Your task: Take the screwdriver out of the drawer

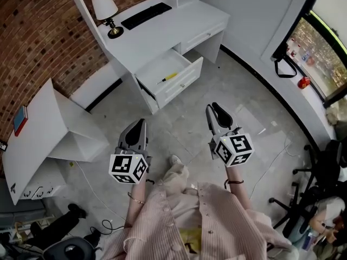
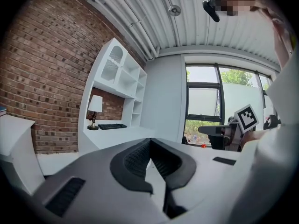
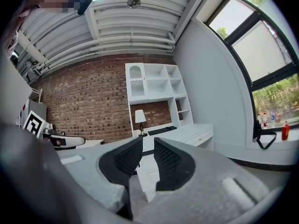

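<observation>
Left gripper (image 1: 141,123), held level above the floor, jaws closed with the tips meeting and nothing between them; right gripper (image 1: 212,106), just beside it at about the same height, jaws a narrow gap apart and likewise empty, the white desk (image 3: 187,133) showing through the gap; each gripper carries its marker cube at the rear, nearest the person in the striped shirt (image 1: 190,221). Ahead of both grippers and well apart from them, the open drawer (image 1: 178,86) stands pulled out from the desk front; the screwdriver (image 1: 168,77), yellow-handled, lies inside on the drawer's bottom, ahead and slightly right of the left gripper, ahead and left of the right one; neither gripper touches it. Beyond the drawer, on the desk top, a black keyboard (image 1: 145,15) and, left of it, a table lamp (image 1: 105,7); behind these, a brick wall (image 1: 32,42).
</observation>
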A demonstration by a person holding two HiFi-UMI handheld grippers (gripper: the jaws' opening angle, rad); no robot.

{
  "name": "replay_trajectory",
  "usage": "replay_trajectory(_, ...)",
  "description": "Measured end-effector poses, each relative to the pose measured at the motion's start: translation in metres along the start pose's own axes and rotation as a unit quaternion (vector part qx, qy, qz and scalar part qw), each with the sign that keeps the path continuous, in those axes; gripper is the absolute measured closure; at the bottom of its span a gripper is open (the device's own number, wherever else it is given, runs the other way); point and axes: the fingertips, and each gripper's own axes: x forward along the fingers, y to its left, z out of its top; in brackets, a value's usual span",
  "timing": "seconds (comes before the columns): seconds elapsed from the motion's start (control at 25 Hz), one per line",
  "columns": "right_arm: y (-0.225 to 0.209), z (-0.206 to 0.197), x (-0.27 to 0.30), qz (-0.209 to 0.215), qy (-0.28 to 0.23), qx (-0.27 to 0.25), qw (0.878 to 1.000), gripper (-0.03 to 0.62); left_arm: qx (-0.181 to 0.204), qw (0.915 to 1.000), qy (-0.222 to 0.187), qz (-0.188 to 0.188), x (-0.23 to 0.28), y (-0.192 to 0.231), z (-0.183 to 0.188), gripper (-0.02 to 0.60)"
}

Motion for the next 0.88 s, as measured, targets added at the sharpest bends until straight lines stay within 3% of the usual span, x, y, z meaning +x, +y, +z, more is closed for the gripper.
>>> replay_trajectory(0.88, -0.046, -0.019, 0.188, 0.024, 0.070, -0.005, 0.997, 0.459, -0.047, 0.9976, 0.049, 0.014, 0.147, 0.107, -0.010, 0.581)
